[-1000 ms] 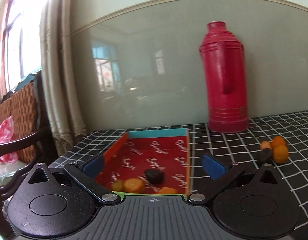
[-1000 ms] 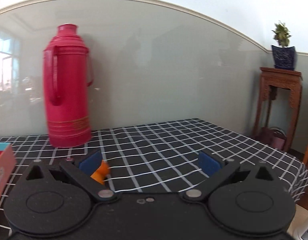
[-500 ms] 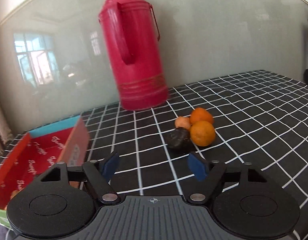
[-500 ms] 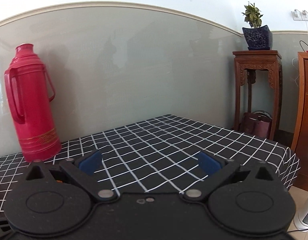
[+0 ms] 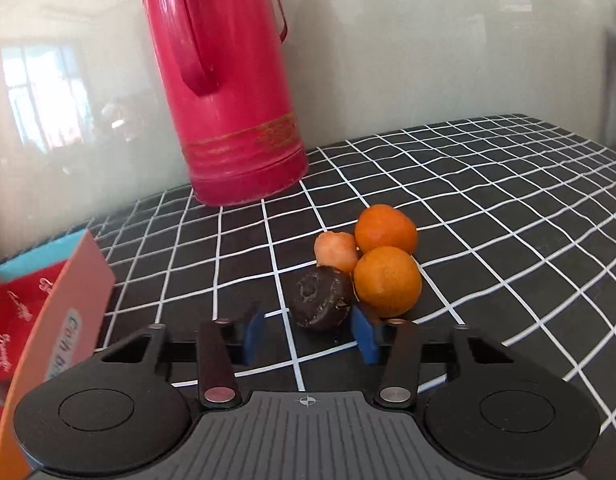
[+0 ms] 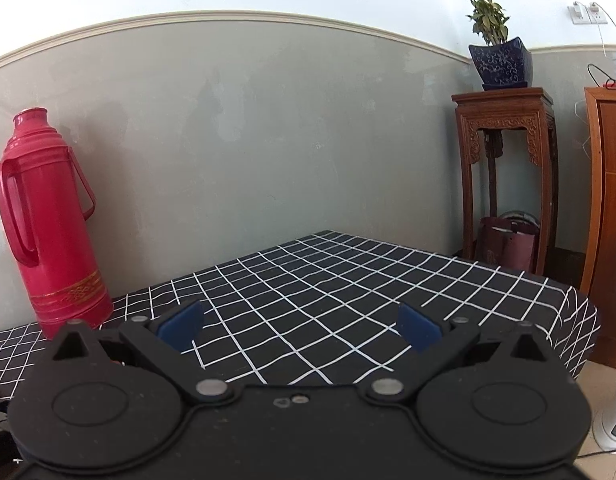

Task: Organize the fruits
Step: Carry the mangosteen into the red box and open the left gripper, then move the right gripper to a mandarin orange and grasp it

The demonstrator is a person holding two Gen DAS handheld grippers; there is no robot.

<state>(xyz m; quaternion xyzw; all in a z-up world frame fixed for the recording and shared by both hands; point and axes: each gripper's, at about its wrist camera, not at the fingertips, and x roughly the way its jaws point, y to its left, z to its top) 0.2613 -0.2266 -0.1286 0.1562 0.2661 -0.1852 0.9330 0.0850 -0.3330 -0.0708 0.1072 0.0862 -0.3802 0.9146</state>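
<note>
Although the left wrist view takes in most of the scene, the red thermos [image 5: 228,92] loses its top to the frame edge, and the red box [image 5: 48,312] at the left is cut off so that only one corner and part of its printed lining show; something dark and a sliver of orange inside it are too clipped to name. On the checked tablecloth [image 5: 488,208] four fruits lie touching in a cluster: a dark fruit [image 5: 322,298] nearest, two oranges [image 5: 388,280] beside and behind it, and a small pale orange fruit [image 5: 336,250] at the back. The left gripper [image 5: 308,336] is closing, its blue pads [image 5: 252,336] either side of the dark fruit's near edge but apart from it, so it grasps nothing. In the right wrist view the right gripper [image 6: 300,326] stands spread wide over bare cloth, empty, the fruits out of its sight.
</note>
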